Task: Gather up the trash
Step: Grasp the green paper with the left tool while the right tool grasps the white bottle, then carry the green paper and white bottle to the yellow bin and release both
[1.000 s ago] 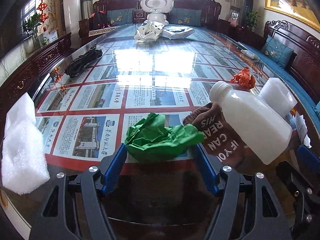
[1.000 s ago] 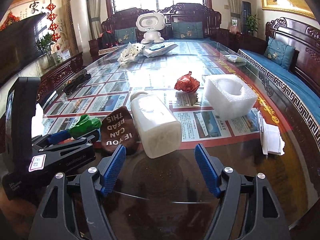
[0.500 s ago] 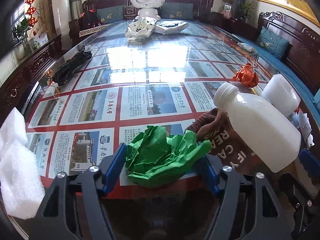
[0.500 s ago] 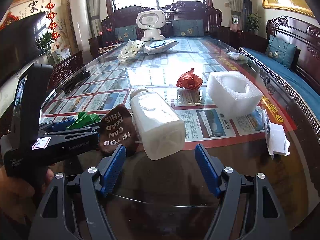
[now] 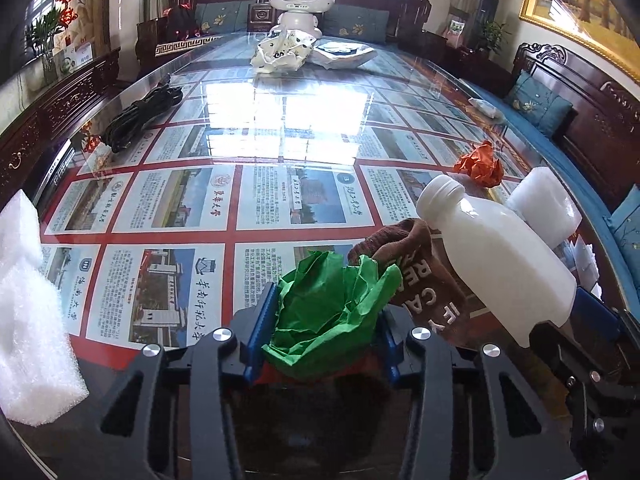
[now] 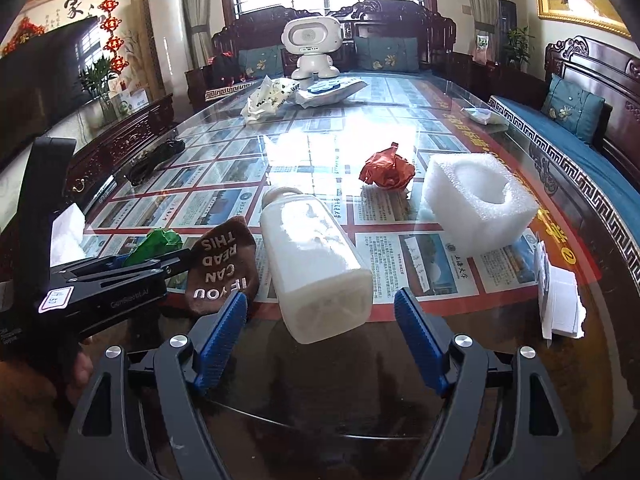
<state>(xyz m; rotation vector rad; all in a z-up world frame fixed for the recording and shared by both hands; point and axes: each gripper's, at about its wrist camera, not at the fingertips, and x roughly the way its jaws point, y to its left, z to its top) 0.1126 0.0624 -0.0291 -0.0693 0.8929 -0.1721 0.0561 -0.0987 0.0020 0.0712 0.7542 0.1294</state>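
A: Where does the left gripper (image 5: 324, 320) stand?

B: At the bottom centre of the left wrist view. Its jaws have just been closing, and the blue pads (image 5: 262, 328) now press both sides of the green paper wad (image 5: 328, 312), which bulges up between them.

A: And the right gripper (image 6: 320, 332)?

B: Wide apart, holding nothing. Its jaws have just been opening a little. The base of the white bottle (image 6: 316, 264) lies between the tips, touching neither pad.

A: What sits around them?

B: A brown sock (image 6: 224, 268) with white lettering lies just left of the bottle, between it and the wad. Above the bottle in the right wrist view is a red paper wad (image 6: 386, 170), with a white foam block (image 6: 480, 204) to its right. White tissues (image 6: 560, 300) rest at the right edge of the glass table (image 6: 320, 148). More foam (image 5: 28, 320) fills the lower left of the left wrist view.
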